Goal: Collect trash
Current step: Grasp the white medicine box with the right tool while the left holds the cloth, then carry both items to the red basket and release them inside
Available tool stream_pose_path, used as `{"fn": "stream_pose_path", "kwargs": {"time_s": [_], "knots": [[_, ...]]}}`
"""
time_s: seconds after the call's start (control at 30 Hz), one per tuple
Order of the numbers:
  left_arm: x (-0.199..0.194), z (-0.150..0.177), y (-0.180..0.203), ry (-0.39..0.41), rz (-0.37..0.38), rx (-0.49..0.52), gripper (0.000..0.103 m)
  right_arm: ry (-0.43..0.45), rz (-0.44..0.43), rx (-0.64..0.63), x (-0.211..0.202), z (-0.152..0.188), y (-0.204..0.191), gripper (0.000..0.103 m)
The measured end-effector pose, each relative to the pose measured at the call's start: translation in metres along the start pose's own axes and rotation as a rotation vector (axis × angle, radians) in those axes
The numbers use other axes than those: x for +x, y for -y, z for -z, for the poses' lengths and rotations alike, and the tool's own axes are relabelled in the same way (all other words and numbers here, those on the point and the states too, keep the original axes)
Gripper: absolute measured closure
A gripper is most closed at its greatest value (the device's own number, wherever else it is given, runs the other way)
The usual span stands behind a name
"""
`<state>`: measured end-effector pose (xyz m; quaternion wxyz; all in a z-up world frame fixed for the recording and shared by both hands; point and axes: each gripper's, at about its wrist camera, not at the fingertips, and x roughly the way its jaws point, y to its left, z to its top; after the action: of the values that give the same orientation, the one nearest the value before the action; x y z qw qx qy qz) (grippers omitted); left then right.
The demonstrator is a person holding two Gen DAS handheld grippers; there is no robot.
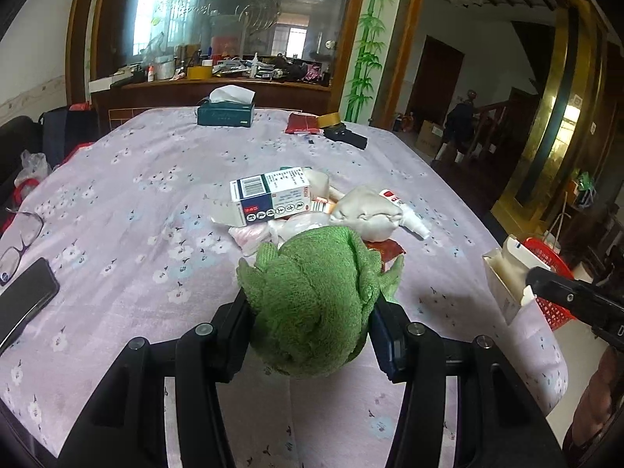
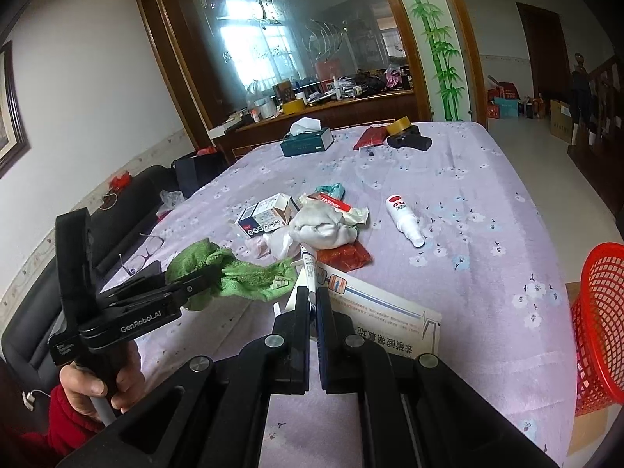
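Note:
My left gripper [image 1: 312,312] is shut on a bunched green cloth [image 1: 312,296], held above the purple flowered tablecloth [image 1: 117,202]. Seen from the right wrist, the left gripper [image 2: 212,277] grips the green cloth [image 2: 249,277] at the left, held by a hand. My right gripper [image 2: 312,304] is shut on the flap of a flat white carton [image 2: 382,319]; the same carton [image 1: 503,284] hangs at the table's right edge. Behind lies a trash pile: a medicine box [image 1: 269,195], a crumpled white wad [image 1: 366,210], a red wrapper [image 2: 343,255] and a white spray bottle [image 2: 403,214].
A red mesh basket [image 2: 600,327] stands off the table's right edge. Glasses [image 1: 19,234] and a dark phone [image 1: 27,300] lie at the left edge. A tissue box [image 1: 226,113], a tape roll [image 2: 397,126] and dark items sit at the far end.

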<state>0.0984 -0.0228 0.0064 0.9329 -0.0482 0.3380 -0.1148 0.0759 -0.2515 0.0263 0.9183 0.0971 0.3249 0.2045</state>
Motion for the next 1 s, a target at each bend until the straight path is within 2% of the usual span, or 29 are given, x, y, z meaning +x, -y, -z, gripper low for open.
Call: {"fn": "stream_pose_path", "kwargs": {"time_s": [0.27, 0.43, 0.73, 1.0], "knots": [[0.003, 0.005, 0.006, -0.004, -0.010, 0.008, 0.052, -0.001, 0.012, 0.006, -0.001, 0.004, 0.004, 0.099], [0.012, 0.008, 0.006, 0.007, -0.057, 0.010, 0.052, 0.044, 0.128, -0.042, 0.011, 0.006, 0.001, 0.099], [0.026, 0.018, 0.003, 0.011, -0.073, -0.004, 0.052, 0.079, 0.240, -0.054, 0.041, 0.015, 0.012, 0.100], [0.037, 0.022, 0.003, 0.002, -0.090, 0.001, 0.052, 0.061, 0.232, -0.022, 0.050, 0.018, 0.025, 0.100]]}}
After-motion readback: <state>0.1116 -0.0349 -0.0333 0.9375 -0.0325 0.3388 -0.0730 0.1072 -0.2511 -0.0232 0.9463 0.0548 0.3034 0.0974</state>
